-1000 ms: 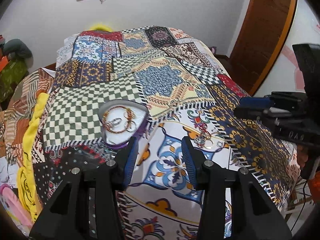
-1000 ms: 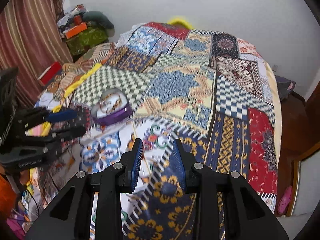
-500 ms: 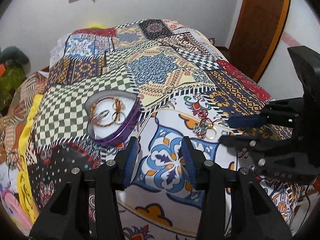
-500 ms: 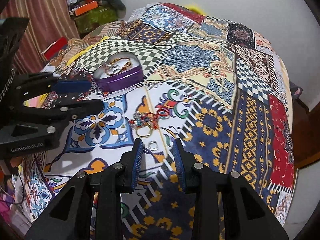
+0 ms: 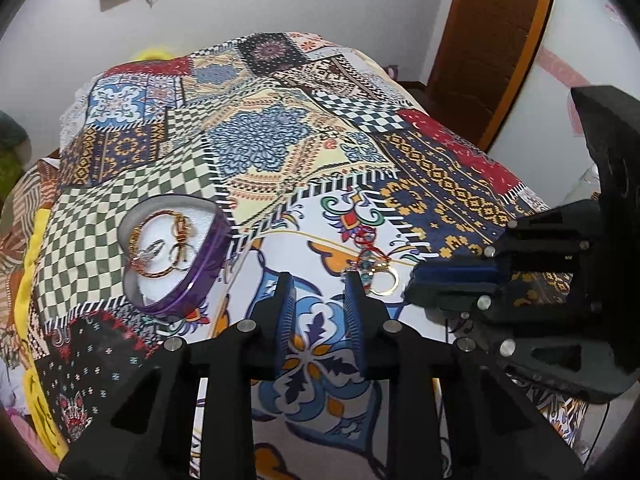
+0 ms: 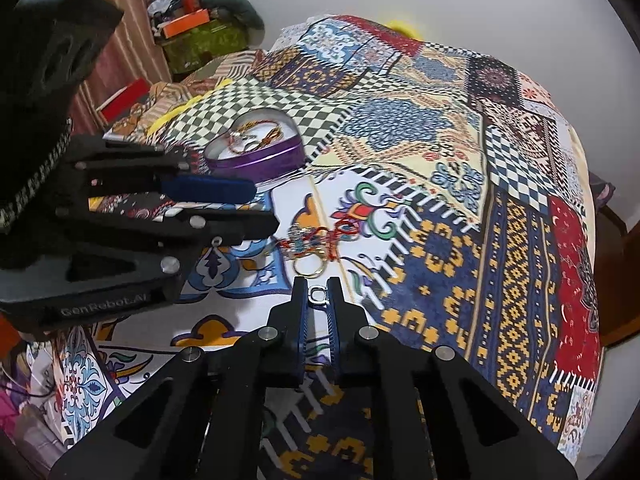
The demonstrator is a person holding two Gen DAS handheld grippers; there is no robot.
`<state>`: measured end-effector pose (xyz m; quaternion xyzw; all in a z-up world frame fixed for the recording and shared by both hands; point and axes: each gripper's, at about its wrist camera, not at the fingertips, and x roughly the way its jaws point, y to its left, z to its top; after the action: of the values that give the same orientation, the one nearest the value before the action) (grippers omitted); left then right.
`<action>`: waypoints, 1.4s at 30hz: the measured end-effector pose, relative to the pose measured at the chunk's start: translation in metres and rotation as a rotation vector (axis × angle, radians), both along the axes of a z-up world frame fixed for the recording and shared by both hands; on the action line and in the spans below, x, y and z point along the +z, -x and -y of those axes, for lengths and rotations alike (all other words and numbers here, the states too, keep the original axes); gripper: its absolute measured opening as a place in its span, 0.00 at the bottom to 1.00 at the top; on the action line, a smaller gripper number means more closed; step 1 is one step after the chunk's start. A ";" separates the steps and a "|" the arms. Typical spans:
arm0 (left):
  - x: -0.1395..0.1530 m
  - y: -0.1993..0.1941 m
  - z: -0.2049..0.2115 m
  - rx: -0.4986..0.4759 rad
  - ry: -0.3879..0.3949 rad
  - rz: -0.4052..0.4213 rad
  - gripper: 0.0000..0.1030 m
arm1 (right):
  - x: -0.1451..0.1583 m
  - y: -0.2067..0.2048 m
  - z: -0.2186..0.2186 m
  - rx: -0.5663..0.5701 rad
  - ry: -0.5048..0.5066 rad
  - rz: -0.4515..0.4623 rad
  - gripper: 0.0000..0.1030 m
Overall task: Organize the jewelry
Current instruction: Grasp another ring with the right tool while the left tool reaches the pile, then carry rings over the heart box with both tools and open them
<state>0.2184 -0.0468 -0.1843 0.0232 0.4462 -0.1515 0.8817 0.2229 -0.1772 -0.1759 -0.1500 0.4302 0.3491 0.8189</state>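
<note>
Heart-shaped purple tin [image 6: 256, 152] — silver ring [image 6: 317, 295] between right gripper [image 6: 318, 300] pads

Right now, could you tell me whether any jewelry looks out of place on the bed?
Yes. A tangle of jewelry with red thread and a gold ring lies loose on the bedspread, outside the purple heart-shaped tin that holds the bangles. A small silver ring sits between the right gripper fingertips.

Home bedroom — a bed [image 5: 280, 152] under a patchwork-print bedspread [image 6: 440, 184] fills the view. Wooden door [image 5: 492, 40] beyond its far right corner; striped curtain [image 6: 132, 32] and piled belongings [image 6: 200, 28] left of it — white walls behind.
</note>
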 end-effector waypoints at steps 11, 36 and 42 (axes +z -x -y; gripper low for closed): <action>-0.007 -0.012 0.010 -0.018 -0.027 -0.030 0.25 | 0.005 -0.014 0.025 -0.075 -0.050 -0.026 0.08; 0.024 0.007 -0.015 0.051 0.029 0.052 0.08 | 0.041 -0.012 0.023 -0.085 -0.115 0.041 0.08; 0.042 0.019 -0.031 0.087 0.037 0.098 0.08 | 0.056 -0.011 0.009 -0.071 -0.137 0.069 0.08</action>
<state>0.1999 -0.0160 -0.1423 -0.0050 0.4001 -0.1199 0.9086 0.2338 -0.1862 -0.1199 -0.0904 0.3818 0.3429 0.8535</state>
